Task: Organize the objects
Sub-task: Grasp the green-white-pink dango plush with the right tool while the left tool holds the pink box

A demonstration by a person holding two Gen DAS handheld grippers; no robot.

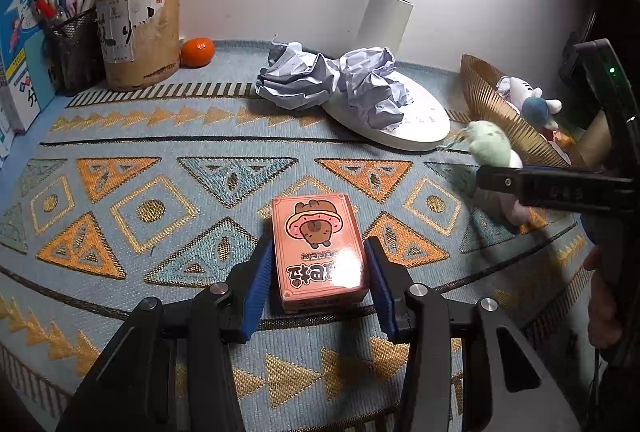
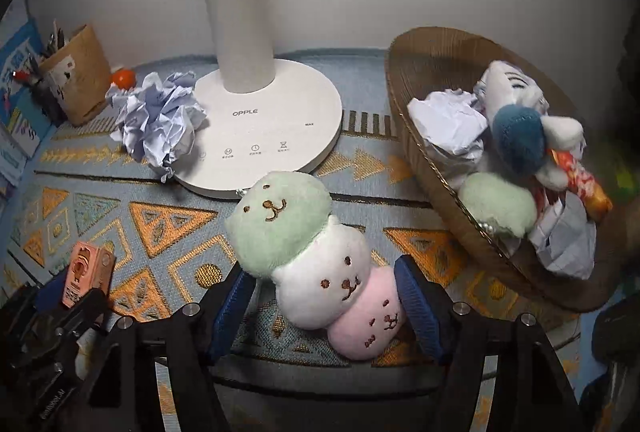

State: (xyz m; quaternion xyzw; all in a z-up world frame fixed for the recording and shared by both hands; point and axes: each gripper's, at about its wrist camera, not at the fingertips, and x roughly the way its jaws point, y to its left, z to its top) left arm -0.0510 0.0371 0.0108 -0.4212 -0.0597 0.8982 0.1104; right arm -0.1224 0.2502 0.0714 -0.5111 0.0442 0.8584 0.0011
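Currently basket holds plushies, crumpled paper; pink card box btwn released left gripper; right gripper spread around 3-ball plush.

Two low, close wrist views facing the wall, sharing the lamp base.

Pink card box — between left gripper pads
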